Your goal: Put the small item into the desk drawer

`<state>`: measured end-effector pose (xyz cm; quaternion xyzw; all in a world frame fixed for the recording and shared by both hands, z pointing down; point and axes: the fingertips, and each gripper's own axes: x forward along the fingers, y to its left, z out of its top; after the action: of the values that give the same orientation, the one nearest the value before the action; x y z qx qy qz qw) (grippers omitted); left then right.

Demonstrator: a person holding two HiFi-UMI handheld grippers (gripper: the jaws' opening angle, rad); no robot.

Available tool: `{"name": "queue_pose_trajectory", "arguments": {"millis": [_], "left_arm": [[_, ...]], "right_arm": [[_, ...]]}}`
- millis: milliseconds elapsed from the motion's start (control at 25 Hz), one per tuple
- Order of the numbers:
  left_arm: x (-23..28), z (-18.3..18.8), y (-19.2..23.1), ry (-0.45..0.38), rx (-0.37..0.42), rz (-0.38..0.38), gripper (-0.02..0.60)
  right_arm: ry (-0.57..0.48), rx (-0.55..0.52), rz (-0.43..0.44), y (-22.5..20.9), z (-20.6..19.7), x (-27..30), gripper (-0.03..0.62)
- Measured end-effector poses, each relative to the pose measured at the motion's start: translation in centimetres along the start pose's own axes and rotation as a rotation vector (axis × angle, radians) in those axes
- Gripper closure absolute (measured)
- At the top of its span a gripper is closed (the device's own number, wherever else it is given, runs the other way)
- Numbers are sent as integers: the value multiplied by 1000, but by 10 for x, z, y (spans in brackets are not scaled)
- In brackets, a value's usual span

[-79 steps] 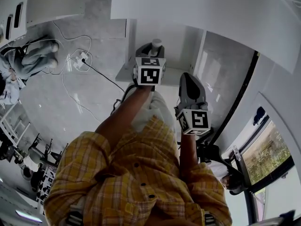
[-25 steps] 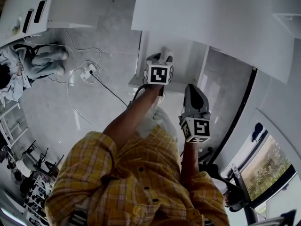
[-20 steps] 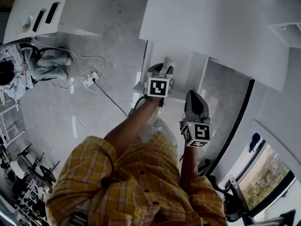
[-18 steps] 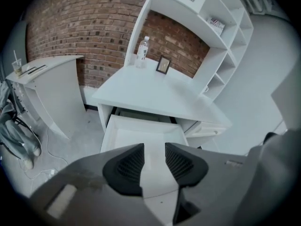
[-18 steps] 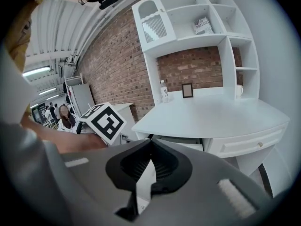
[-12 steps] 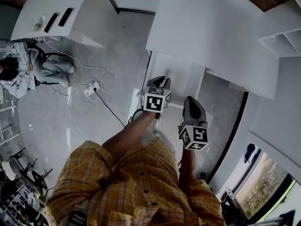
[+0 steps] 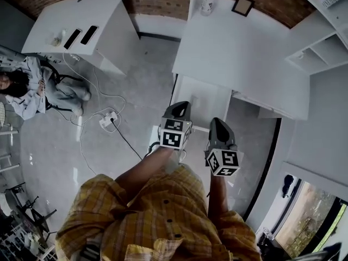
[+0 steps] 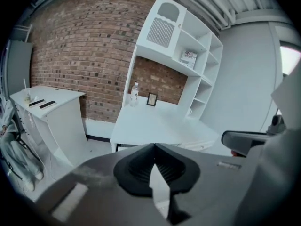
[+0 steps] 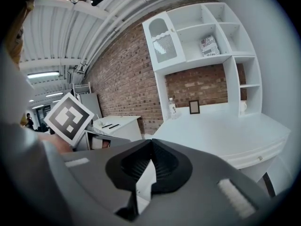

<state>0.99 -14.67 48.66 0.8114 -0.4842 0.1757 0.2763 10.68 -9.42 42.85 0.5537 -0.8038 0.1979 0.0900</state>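
Grey left tool and right tool, jaws together, empty

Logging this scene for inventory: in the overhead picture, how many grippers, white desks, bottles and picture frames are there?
Grippers: 2 (left gripper, right gripper)
White desks: 2 (near desk, far desk)
Bottle: 1
Picture frame: 1
Total: 6

The white desk drawer stands pulled open below the white desktop. 1 small pale item, too faint to identify, lies inside.
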Motion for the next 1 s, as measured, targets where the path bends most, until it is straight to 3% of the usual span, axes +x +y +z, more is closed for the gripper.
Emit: {"name": "queue_pose_trajectory", "arguments": {"millis": [1000], "left_arm": [[-143, 63, -48, -318, 179, -51, 580]], "right_arm": [[-190, -50, 29, 59, 72, -71, 595]]}}
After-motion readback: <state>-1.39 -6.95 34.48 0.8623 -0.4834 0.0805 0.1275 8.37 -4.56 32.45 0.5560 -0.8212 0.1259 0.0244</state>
